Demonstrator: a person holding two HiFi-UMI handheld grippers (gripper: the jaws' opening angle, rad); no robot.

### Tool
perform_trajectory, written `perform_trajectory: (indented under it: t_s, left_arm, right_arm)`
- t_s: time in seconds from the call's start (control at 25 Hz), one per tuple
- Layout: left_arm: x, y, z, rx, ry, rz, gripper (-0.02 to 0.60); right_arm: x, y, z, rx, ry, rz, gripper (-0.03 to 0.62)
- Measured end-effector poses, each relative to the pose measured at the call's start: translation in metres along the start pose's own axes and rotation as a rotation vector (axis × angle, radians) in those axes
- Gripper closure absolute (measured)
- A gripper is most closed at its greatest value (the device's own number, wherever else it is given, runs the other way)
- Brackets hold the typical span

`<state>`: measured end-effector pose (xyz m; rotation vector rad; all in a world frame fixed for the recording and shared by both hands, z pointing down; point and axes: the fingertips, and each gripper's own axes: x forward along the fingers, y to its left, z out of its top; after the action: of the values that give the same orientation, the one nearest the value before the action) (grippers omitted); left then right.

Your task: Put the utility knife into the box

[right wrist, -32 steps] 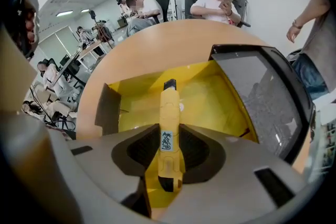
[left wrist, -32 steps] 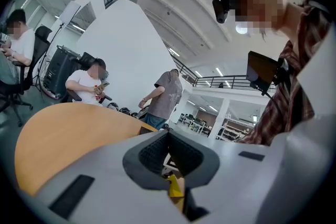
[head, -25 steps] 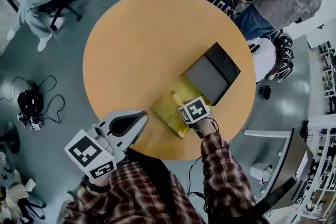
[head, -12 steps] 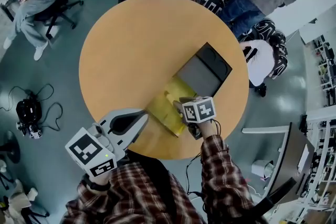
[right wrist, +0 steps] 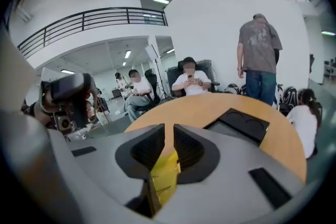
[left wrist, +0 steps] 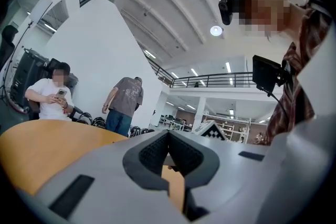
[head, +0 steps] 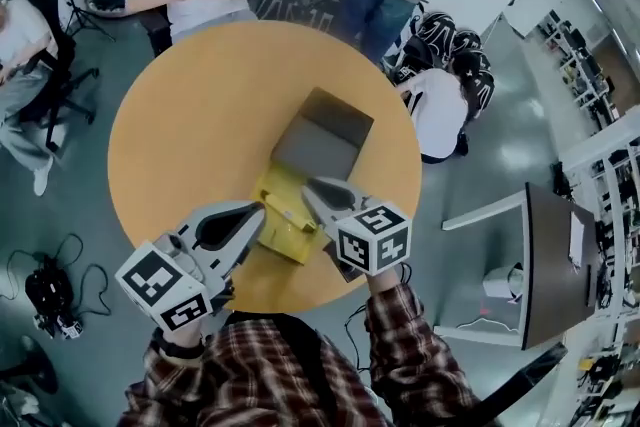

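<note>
As your right gripper (right wrist: pixel 168 132) draws its jaws, wide a moment ago, halfway shut around the yellow utility knife (right wrist: pixel 167 178), the pickup begins beside the box (head: pixel 312 151).

The box (head: pixel 280 235) lies open and flat on the round table. One half is yellow. The other half is dark grey and touches it. The utility knife is too hard to pick out.

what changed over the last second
The right gripper has tilted flatter over the yellow thing, and its jaws, wide before, are closing with yellow showing between them; a grip I cannot confirm. The left gripper stays shut near the table edge; the dark box stays open beside the yellow thing.
</note>
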<state>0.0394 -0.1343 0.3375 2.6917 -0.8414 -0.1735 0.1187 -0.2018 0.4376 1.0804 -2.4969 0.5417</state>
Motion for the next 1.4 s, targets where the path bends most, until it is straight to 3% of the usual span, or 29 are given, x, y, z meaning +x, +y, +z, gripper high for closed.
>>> perform_trajectory:
  t_s: [0.24, 0.44, 0.8, 1.4]
  left_arm:
    - [0.031, -0.026, 0.01, 0.037, 0.016, -0.099, 0.571]
    - [0.047, -0.043, 0.009, 0.047, 0.032, -0.148, 0.571]
    - [0.05, -0.053, 0.011, 0.057, 0.038, -0.163, 0.571]
    - [0.049, -0.053, 0.011, 0.057, 0.03, -0.118, 0.571]
  right_arm:
    - [-0.071, 0.022, 0.042, -0.044, -0.21, -0.097, 0.552]
    - [-0.113, 0.025, 0.051, -0.021, -0.307, -0.16, 0.58]
    - [-0.14, 0.025, 0.048, 0.041, -0.372, -0.187, 0.582]
    - [-0.138, 0.031, 0.051, 0.039, -0.372, -0.119, 0.583]
